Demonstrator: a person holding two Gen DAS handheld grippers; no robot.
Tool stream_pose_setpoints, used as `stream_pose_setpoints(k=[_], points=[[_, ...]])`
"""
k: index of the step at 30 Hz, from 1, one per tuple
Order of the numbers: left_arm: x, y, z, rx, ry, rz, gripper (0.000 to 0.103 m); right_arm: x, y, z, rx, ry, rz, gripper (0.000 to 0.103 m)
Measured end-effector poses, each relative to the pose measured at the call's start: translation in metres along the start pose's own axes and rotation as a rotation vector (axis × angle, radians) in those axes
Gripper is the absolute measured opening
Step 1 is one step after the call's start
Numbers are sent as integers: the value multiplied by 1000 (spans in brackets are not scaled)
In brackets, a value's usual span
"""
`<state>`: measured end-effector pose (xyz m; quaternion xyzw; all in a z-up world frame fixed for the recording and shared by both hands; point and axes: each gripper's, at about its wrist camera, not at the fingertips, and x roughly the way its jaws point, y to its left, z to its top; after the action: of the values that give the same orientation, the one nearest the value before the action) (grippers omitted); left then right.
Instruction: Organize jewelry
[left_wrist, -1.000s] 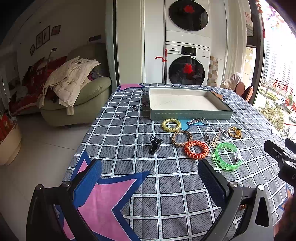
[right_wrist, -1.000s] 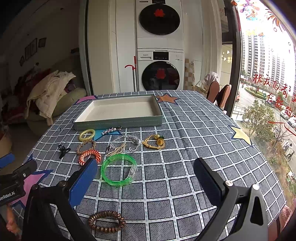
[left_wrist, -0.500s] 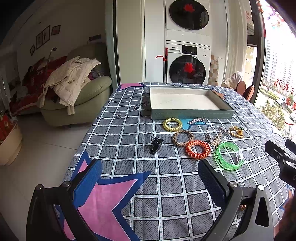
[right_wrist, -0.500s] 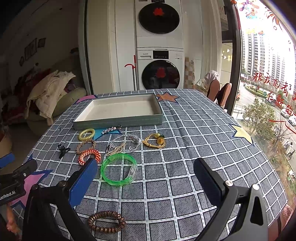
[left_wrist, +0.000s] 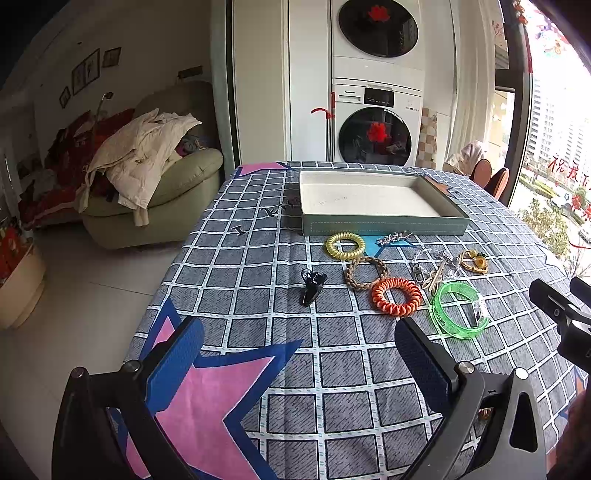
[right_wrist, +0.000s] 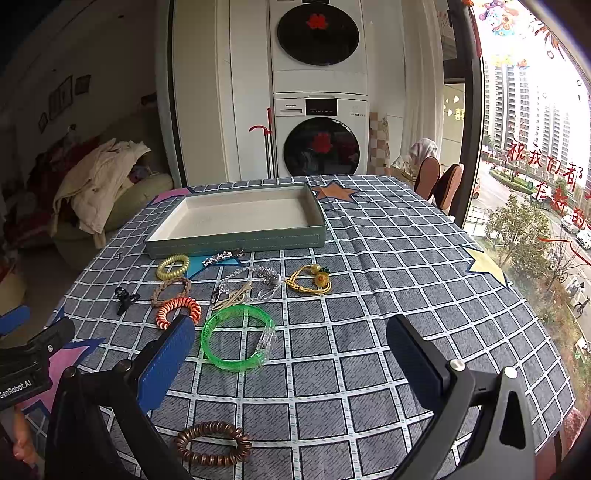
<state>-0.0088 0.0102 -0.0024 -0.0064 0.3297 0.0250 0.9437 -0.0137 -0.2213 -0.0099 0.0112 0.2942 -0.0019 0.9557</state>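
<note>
Left gripper (left_wrist: 299, 354): jaws wide apart, nothing between them, held over pink star on checked tablecloth (left_wrist: 236, 306). Black hair clip (left_wrist: 312, 286) at 12 o'clock from it, apart. Yellow coil tie (left_wrist: 345, 245) and braided tan ring (left_wrist: 365, 272) at 1 o'clock, farther out; orange coil tie (left_wrist: 396, 296) nearer, touching braided ring. Green bangle (left_wrist: 458, 310) at 2 o'clock, just past right fingertip. Tray (left_wrist: 384, 223) at 12 to 1 o'clock, beyond all pieces, holding nothing visible.

Right gripper (right_wrist: 291, 345): jaws wide apart, nothing clamped. Green bangle (right_wrist: 238, 338) lying flat just beside left finger (right_wrist: 166, 360), inside the gap toward 11 o'clock. Orange coil tie (right_wrist: 178, 307) partly hidden behind that fingertip. Brown coil tie (right_wrist: 213, 443) near bottom edge, at 7 o'clock, between the fingers' bases. Silver chain and clips (right_wrist: 245, 282) at 11 o'clock; silver barrette (right_wrist: 221, 255) beyond, close to tray wall. Yellow cord bracelet with flower (right_wrist: 310, 282) at 12 o'clock, well apart. Tray (right_wrist: 236, 236) farther still, 11 to 12 o'clock.
</note>
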Motion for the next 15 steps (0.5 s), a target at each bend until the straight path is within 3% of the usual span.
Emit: stream_pose_setpoints(k=[15], points=[[2, -2, 1, 0, 8, 0, 103, 4, 0, 1, -1, 9, 5, 103]])
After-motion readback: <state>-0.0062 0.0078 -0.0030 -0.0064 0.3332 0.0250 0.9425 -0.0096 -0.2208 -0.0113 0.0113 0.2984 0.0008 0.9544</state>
